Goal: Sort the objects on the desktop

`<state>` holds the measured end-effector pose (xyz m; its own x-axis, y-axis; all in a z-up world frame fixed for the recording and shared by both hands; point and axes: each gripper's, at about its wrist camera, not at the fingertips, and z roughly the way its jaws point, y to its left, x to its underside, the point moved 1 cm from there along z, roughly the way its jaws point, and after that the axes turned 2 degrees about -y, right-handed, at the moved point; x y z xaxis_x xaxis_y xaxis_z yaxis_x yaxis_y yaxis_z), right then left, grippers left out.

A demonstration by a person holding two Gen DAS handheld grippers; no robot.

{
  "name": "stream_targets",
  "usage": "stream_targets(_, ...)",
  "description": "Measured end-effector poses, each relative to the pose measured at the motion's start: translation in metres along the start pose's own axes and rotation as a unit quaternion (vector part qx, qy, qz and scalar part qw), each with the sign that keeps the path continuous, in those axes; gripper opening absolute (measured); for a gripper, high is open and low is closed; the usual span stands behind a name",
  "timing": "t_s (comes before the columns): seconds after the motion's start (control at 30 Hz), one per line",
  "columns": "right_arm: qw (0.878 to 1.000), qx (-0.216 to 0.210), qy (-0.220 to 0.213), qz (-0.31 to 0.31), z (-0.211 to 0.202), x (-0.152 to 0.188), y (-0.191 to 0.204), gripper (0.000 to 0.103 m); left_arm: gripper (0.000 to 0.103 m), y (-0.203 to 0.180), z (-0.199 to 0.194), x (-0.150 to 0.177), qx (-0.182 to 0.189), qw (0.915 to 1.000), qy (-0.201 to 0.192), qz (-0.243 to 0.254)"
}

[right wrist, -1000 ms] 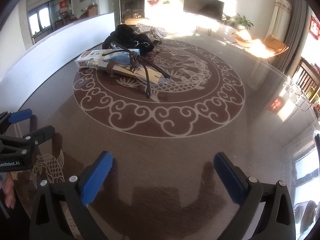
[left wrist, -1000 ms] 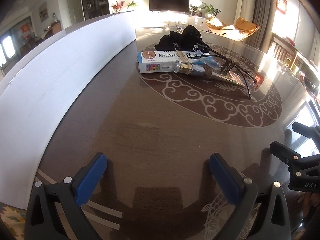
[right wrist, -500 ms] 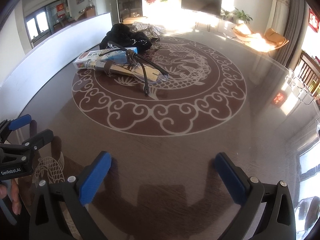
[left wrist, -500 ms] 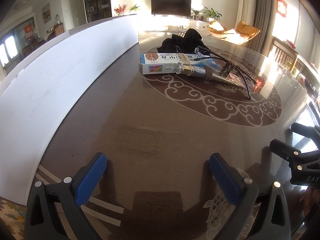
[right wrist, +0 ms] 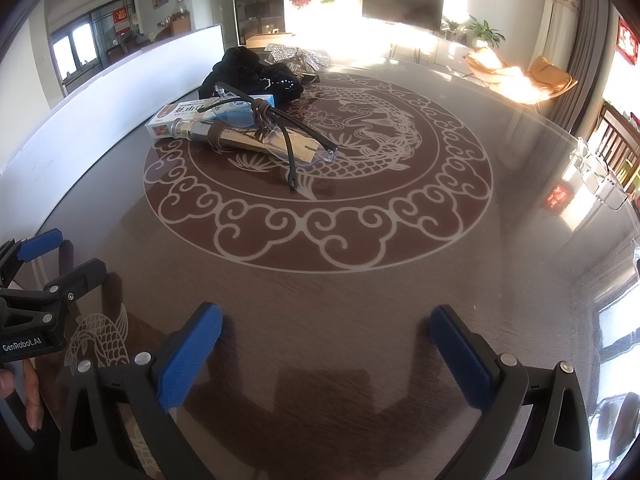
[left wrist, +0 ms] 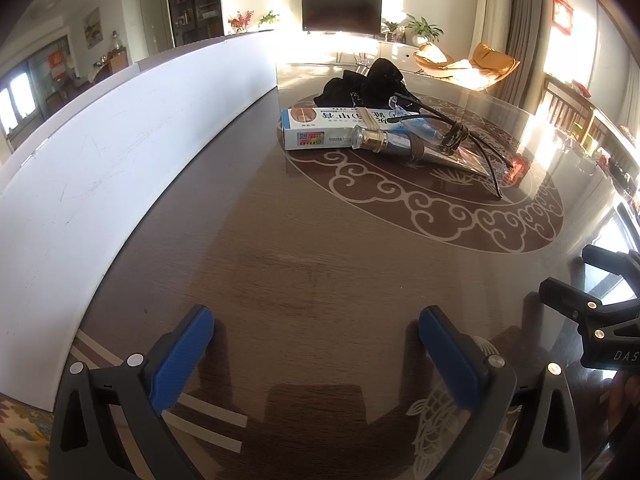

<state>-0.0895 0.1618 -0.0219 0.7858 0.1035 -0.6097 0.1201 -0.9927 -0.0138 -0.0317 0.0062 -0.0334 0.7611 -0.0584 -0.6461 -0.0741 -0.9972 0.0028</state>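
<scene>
As far as I can judge, the sorting has not begun: everything is heaped together at the far side of the table (left wrist: 280,264), well apart from both my claws. In the left wrist view the white medicine box (left wrist: 320,128) lies at the near left of the heap, with a small glass bottle (left wrist: 370,139) with a gold collar just in front of it, touching or nearly so. A pair of clear glasses (right wrist: 296,148) with dark arms lies tangled over the bottle and box, something brown looped around the arms; I cannot tell what that loop is. Behind them sits a black cloth bundle (right wrist: 248,74), and beyond it, in the right wrist view, some silvery blister packs (right wrist: 298,54). A long white board (left wrist: 120,152) stands along the left edge of the table. Nothing looks set aside in any separate spot, so I take all of the picking and placing to be left to do. My left claw (left wrist: 316,334) hangs low over bare tabletop at the near edge, fingers spread wide with nothing between them, pointed toward the heap. My right claw (right wrist: 326,334) sits just beside it on the right, likewise low, level and spread wide, holding nothing, aimed at the dragon medallion with the heap off to its far left. Each claw shows at the edge of the other's view, so they are close together.
</scene>
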Motion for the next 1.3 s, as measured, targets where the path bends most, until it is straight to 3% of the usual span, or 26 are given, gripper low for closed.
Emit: stream_targets(1.3, 1.000, 0.000, 0.000, 0.000, 0.0000, 0.0002, 0.0000, 0.103, 0.103, 0.0013, -0.0007, 0.0010, 0.001, 1.0000, -0.002, 0.001)
